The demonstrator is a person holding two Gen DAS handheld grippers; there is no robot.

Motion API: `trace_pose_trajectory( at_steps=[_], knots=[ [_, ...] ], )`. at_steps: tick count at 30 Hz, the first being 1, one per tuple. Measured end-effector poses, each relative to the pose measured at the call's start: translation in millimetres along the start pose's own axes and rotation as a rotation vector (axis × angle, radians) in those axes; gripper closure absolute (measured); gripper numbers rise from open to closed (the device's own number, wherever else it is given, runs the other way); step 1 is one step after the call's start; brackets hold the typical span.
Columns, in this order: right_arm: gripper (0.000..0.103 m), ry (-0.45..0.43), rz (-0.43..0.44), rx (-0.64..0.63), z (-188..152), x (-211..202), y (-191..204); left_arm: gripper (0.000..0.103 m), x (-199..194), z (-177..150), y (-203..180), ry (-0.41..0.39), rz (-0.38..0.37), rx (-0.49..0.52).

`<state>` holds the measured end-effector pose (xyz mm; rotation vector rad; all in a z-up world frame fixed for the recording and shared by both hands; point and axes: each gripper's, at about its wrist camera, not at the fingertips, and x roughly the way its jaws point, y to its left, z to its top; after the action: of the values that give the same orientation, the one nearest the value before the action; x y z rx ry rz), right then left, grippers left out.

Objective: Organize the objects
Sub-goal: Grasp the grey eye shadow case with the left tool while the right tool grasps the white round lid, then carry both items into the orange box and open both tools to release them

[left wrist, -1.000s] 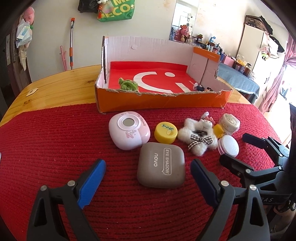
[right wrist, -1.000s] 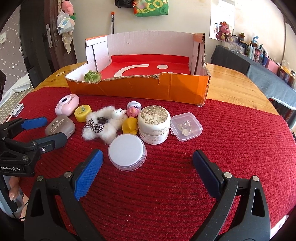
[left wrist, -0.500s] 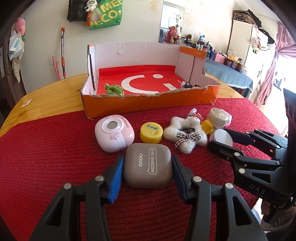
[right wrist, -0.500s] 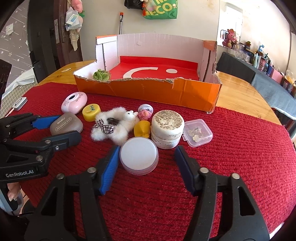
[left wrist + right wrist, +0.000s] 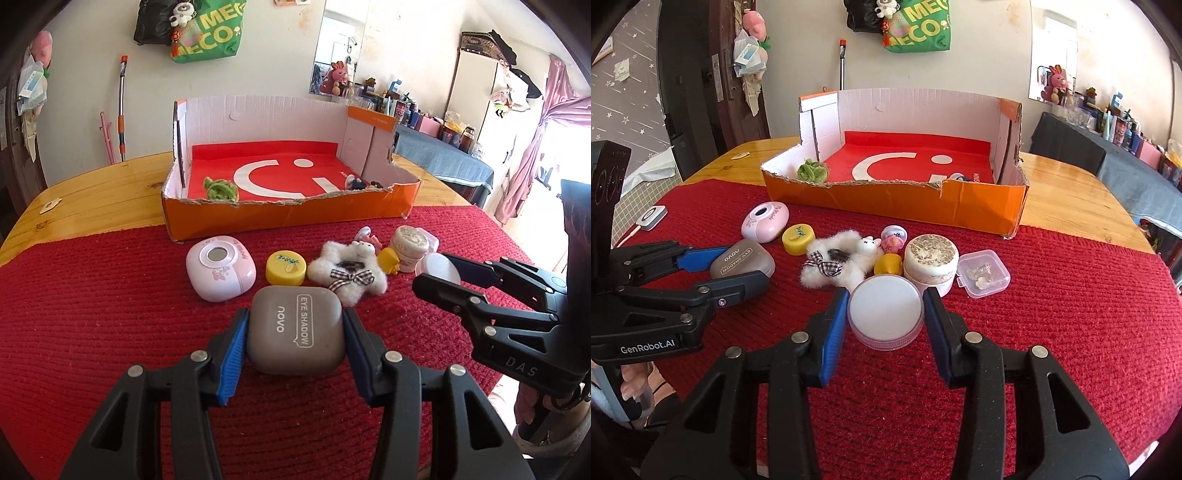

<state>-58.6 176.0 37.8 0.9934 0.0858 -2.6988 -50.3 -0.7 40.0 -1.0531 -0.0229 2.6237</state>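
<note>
A grey "novo EYE SHADOW" case [image 5: 295,332] lies on the red mat, and my left gripper [image 5: 295,314] is shut on it, a blue pad pressed against each side. The right wrist view shows the same case [image 5: 742,262] between the left gripper [image 5: 744,266] fingers. To its right, a flat round white jar [image 5: 884,314] sits between the pads of my right gripper [image 5: 885,293]. Those jaws are closing and both pads touch the jar's sides. In the left wrist view the right gripper [image 5: 432,271] partly hides that jar [image 5: 437,266]. Both objects rest on the mat.
Behind stands an open orange cardboard box [image 5: 295,218] holding a green knitted piece [image 5: 221,191]. Between lie a pink case [image 5: 220,267], yellow lid [image 5: 286,267], fluffy white toy [image 5: 347,277], cream jar [image 5: 408,245] and clear plastic box [image 5: 983,273]. Wooden table [image 5: 1071,206] surrounds the mat.
Both grippers went from wide open to closed. The left one closed on the eye shadow case. The right one closed in on the white jar and now touches it.
</note>
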Motion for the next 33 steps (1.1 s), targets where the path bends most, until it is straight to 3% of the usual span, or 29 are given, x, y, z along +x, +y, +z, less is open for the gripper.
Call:
trace_pose_trajectory(
  at_steps=[23,33],
  knots=[
    [0.064,0.013,0.014,-0.004,-0.1,-1.7,-0.4,0.051,-9.3,4.2,-0.6,-0.020,-0.007,-0.003],
    [0.064,-0.017,0.056,-0.026,26.4,-5.3,-5.6,0.051,-13.5,37.7,1.8,-0.042,-0.095,0.015]
  ],
)
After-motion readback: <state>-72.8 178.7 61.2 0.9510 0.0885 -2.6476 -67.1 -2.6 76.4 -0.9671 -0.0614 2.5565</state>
